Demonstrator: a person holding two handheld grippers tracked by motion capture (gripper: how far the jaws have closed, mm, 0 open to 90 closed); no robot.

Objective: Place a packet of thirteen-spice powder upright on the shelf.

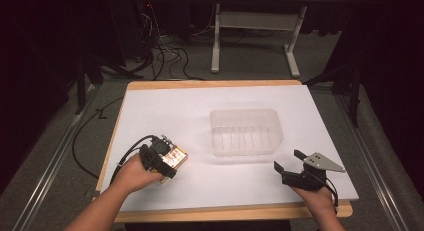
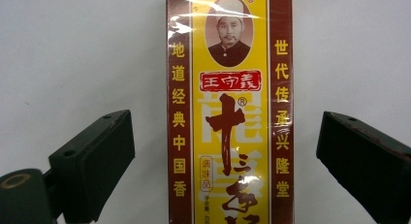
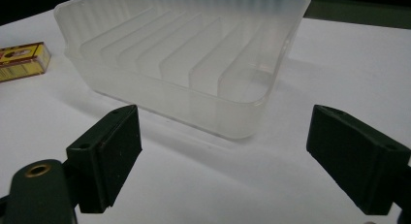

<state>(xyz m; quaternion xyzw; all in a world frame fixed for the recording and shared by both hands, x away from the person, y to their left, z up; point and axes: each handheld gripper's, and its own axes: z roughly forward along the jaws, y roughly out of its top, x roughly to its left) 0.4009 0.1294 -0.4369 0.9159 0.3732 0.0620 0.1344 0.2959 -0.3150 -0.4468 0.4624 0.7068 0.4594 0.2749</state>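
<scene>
A yellow and brown box with Chinese print (image 2: 230, 117) lies flat on the white table top (image 1: 165, 111) at the front left. My left gripper (image 2: 225, 161) hovers directly over the box (image 1: 176, 158), open, one jaw on each side and both clear of it. A clear plastic bin with inner dividers (image 1: 246, 131) stands in the middle of the table. My right gripper (image 1: 290, 160) is open at the front right, pointing toward the bin (image 3: 184, 54), with nothing between its jaws. The box's end (image 3: 23, 61) shows at the left of the right gripper view.
The white sheet lies on a wooden table with its edge (image 1: 215, 84) showing at the back. Beyond it are cables on the floor (image 1: 165, 56) and a white desk frame (image 1: 255, 26). Dark curtains close in both sides.
</scene>
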